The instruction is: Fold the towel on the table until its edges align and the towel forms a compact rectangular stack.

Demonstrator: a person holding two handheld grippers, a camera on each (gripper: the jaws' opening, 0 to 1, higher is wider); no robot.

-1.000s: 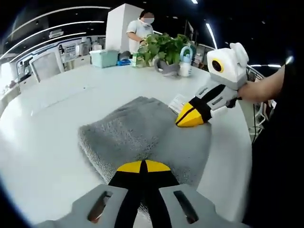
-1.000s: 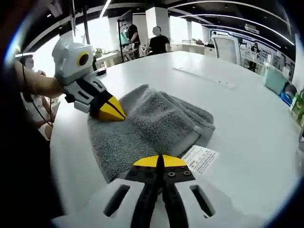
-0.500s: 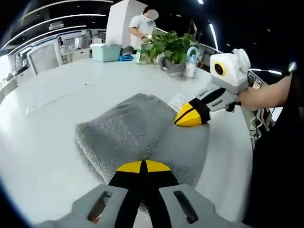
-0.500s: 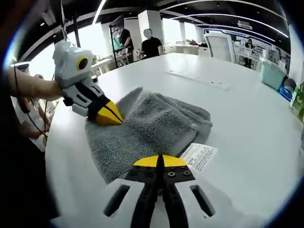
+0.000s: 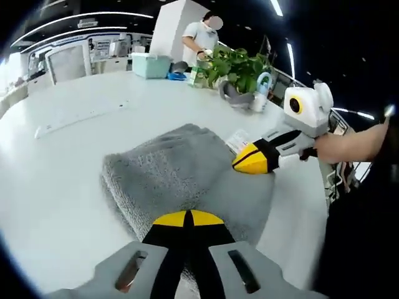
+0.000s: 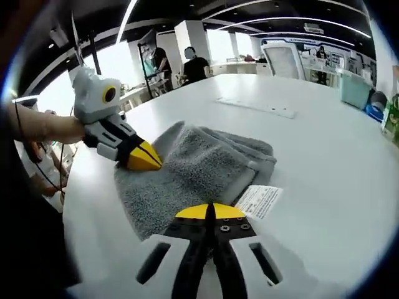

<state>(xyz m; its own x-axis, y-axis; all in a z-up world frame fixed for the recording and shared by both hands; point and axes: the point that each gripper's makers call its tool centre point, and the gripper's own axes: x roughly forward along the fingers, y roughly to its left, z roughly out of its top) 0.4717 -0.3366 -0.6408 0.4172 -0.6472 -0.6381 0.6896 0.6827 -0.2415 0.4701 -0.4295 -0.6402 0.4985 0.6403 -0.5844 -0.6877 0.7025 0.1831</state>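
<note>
The white counter [image 5: 56, 156] carries the grey towel [image 5: 168, 180], folded thick, near its edge by me. My left gripper [image 5: 187, 219] and right gripper [image 6: 209, 212] both have jaws closed, empty. I should check the edges align before lifting away.

White care label [image 6: 259, 201] on grey towel [image 6: 199, 168]: print present, too small to read. No other legible text.
</note>
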